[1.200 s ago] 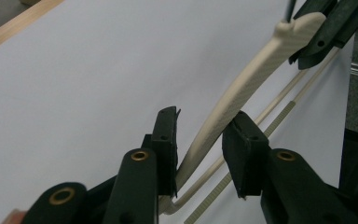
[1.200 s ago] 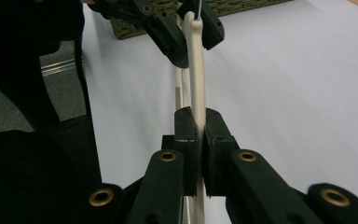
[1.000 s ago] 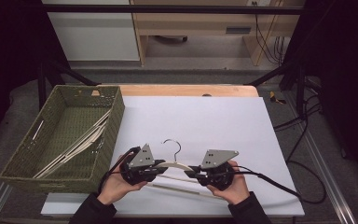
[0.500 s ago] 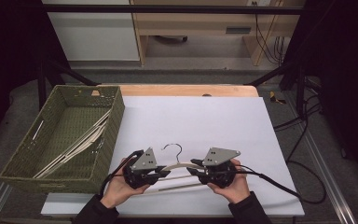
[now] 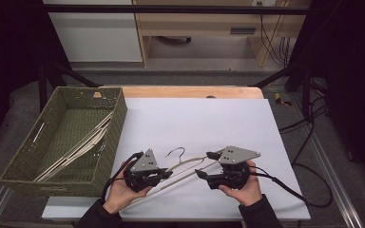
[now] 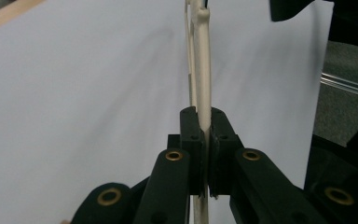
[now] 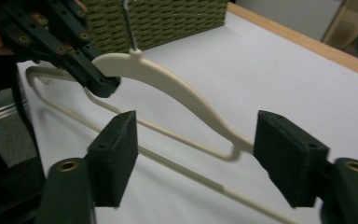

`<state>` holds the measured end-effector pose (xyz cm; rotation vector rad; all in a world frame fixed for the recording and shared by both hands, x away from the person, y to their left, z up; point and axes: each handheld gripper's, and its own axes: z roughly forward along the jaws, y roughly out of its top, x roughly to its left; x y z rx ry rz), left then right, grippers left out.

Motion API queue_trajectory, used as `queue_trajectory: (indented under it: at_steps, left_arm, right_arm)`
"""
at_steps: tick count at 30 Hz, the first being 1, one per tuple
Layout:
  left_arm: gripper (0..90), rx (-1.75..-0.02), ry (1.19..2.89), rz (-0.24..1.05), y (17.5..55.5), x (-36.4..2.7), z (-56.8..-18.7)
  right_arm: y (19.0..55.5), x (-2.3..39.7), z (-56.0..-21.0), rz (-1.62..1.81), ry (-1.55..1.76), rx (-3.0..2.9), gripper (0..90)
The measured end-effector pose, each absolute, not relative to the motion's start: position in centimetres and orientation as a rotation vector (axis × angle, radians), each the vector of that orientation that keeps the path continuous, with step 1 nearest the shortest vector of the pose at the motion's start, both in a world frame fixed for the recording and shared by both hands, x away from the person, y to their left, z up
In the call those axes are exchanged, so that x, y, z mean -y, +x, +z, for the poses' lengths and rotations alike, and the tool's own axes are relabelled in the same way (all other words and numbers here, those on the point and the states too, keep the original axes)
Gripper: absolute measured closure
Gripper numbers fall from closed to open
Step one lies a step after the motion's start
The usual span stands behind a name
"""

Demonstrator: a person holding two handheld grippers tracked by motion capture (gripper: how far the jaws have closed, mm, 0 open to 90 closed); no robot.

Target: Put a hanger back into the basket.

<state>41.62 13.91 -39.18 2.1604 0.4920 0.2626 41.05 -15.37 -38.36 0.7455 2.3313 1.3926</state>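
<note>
White table (image 5: 195, 118): left gripper (image 5: 164, 174) clamps hanger (image 5: 190, 164); right gripper (image 5: 204, 165) just opened.

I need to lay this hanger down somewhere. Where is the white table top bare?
Bare: the white table top from the wicker basket to the right edge, beyond the hanger. Crowded: the near edge, where the left gripper clamps the hanger and the right gripper stands open.

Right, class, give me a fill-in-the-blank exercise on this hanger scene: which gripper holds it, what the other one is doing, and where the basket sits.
1. The left gripper is shut on the cream ____.
2. The right gripper has just been opening, and its pads stand ____ of the hanger.
3. The woven basket, at the table's left, holds more ____.

Missing words: hanger; clear; hangers
</note>
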Motion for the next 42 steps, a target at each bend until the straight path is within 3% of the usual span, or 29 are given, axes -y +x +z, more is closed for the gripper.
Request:
queue_trajectory:
  at_steps: [1, 7, 13, 28, 42]
  left_arm:
    - [86.8, -0.502, 2.156, 0.266, 41.7, -14.1, -39.0]
    - [86.8, -0.544, 2.115, 0.316, 41.6, -15.1, -38.1]
    - [86.8, -0.569, 2.082, 0.345, 41.5, -15.8, -37.0]
    - [86.8, -0.542, 2.003, 0.450, 40.7, -18.4, -30.1]
    - [86.7, -0.601, 1.984, 0.567, 42.9, -23.9, -24.9]
  right_arm:
    - [41.2, 16.2, -38.3, 1.415, 0.789, -2.299, 22.9]
    - [41.3, 18.9, -38.2, 1.473, 0.904, -2.203, 12.5]
    - [41.1, 20.8, -38.4, 1.466, 0.970, -2.143, 8.0]
    - [40.9, 22.9, -39.1, 1.468, 1.050, -2.085, 6.7]
    - [41.0, 22.7, -39.3, 1.457, 1.048, -2.093, 6.2]
